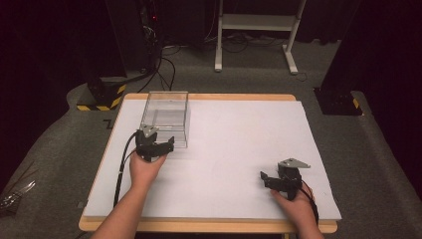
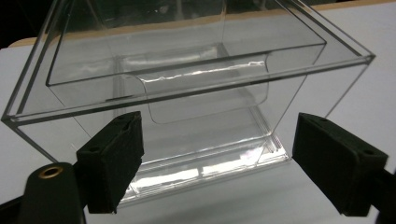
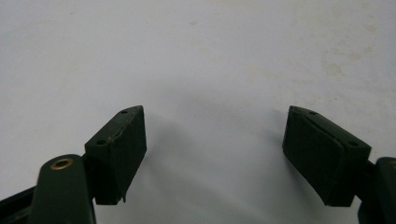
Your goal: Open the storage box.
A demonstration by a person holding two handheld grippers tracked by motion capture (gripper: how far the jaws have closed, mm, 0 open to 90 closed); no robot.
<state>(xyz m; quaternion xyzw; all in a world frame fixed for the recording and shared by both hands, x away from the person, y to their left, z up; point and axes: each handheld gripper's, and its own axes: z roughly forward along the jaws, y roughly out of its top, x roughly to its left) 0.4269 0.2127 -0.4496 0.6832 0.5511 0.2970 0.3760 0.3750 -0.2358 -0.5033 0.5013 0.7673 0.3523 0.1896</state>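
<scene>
A clear plastic box point(image 1: 166, 117) stands on the white table point(image 1: 234, 149) in its far-left part, long axis running away from the person, open top up; it looks to have nothing in it (a second clear wall or tray shape shows inside in the left gripper view). The left gripper point(image 1: 158, 142) sits just at the box's near end, jaws spread wide on either side of it. The right gripper point(image 1: 272, 178) rests near the table's near-right edge, well apart, jaws wide over bare surface
</scene>
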